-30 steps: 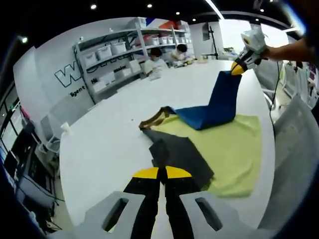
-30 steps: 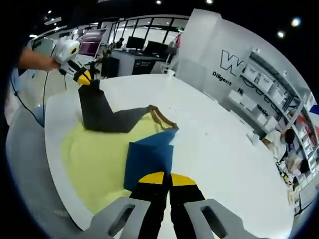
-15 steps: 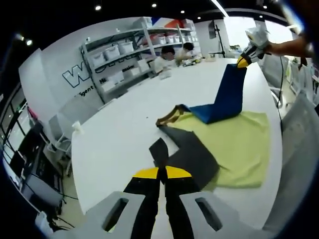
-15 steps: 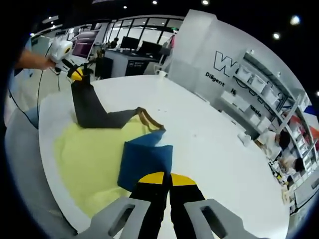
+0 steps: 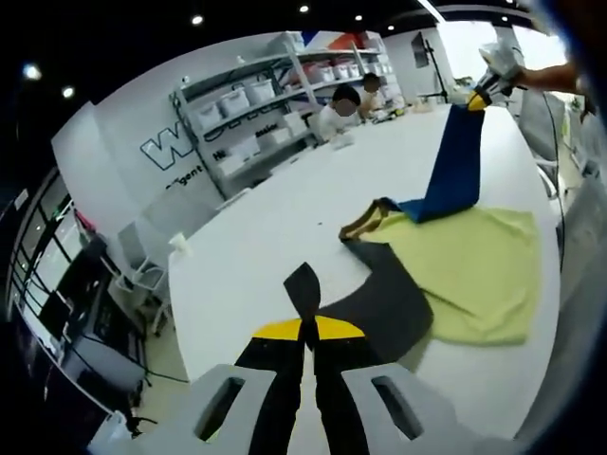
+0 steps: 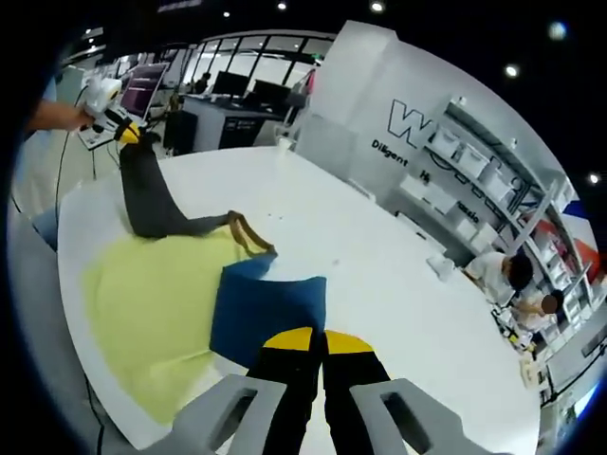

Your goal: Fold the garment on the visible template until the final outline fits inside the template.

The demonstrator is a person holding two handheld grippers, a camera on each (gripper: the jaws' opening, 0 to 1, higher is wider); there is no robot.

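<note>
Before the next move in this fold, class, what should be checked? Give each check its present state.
1. Left gripper shut on the garment's grey end: ok.
2. Right gripper shut on the blue end: ok.
3. Both ends lifted off the table: ok, each hangs up from its gripper.
4. Garment over the yellow template: not ok, the middle with the tan band lies past the template's edge.
5. Garment and template both in sight: ok.
6. Outline fits inside the template: not ok, fold not yet laid down.

garment (image 5: 453, 185): matt cloth | template (image 5: 474, 275): likely soft fabric | table (image 5: 266, 246): smooth, white
</note>
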